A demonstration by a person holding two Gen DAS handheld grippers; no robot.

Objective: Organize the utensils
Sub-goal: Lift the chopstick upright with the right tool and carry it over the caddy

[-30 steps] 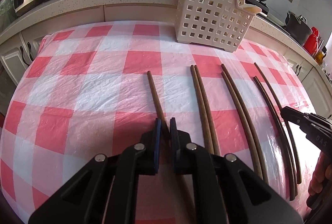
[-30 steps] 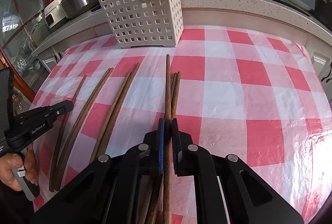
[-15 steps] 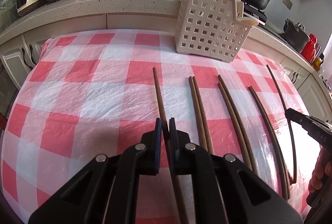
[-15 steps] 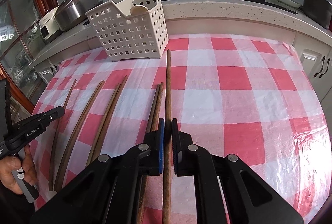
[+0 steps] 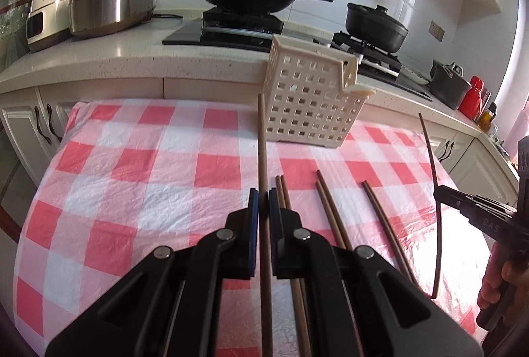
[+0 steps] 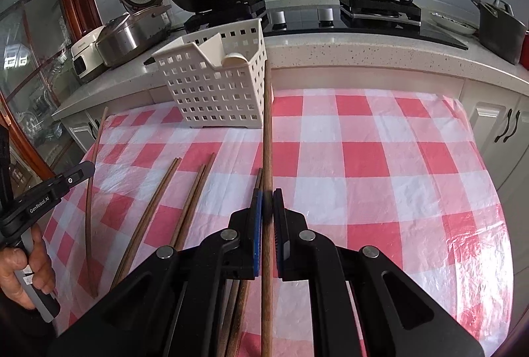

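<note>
Above the checked cloth (image 5: 139, 178), my left gripper (image 5: 261, 203) is clamped on one chopstick (image 5: 262, 142). My right gripper (image 6: 267, 206) pinches another chopstick (image 6: 267, 138), both raised toward the basket (image 6: 215, 86).

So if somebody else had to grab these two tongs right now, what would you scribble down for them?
Left tongs: shut on one chopstick, lifted, tip near the white basket.
Right tongs: shut on another chopstick, also raised toward that basket.
On the checked tablecloth: five chopsticks left, two pairs plus a single.
Done: no chopsticks visibly in the basket.
Left: drop both held ones in, then collect the rest.
</note>
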